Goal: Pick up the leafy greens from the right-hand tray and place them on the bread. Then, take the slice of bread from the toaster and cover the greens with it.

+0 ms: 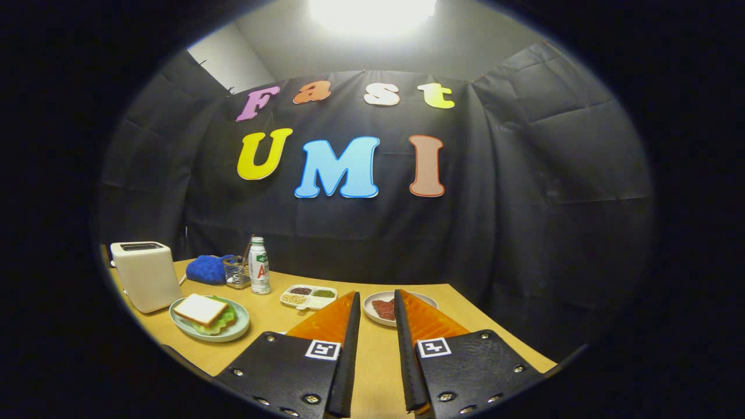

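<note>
A white slice of bread (201, 308) lies on top of leafy greens (224, 320) on a pale green plate (236, 333), left of my fingers. Behind that plate stands a cream toaster (145, 276) with a dark slot on top. My gripper (377, 299) hangs above the wooden table (378, 361), open, with nothing between its fingers. Just beyond the fingertips sits a white plate (372, 302) holding dark red meat (384, 309).
A divided white dish (308, 297) with small fillings lies ahead of the left finger. Further back stand a white bottle (258, 266), a clear holder (237, 273) and a blue cloth (208, 269). The table's right edge runs beside the right finger.
</note>
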The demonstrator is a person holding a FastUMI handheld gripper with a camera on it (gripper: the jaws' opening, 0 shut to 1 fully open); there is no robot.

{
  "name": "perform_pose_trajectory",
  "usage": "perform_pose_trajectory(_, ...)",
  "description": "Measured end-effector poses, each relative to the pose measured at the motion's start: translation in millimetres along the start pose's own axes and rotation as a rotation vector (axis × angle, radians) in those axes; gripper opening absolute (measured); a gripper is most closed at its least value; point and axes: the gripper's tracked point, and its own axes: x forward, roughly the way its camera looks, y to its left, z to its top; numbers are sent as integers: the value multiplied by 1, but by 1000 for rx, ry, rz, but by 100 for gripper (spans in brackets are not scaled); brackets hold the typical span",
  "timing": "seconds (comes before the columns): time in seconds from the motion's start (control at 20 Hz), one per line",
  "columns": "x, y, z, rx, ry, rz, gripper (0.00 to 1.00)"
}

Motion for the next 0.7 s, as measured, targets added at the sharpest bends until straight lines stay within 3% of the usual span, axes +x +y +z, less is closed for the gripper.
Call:
perform_pose_trajectory(0.2, 8, -61, -4, -5, -54, -24, 34)
perform_pose_trajectory(0.45, 31, -140, -30, -80, -34, -116, 34)
perform_pose_trajectory(0.7, 45, -189, -52, 18, -36, -105, 36)
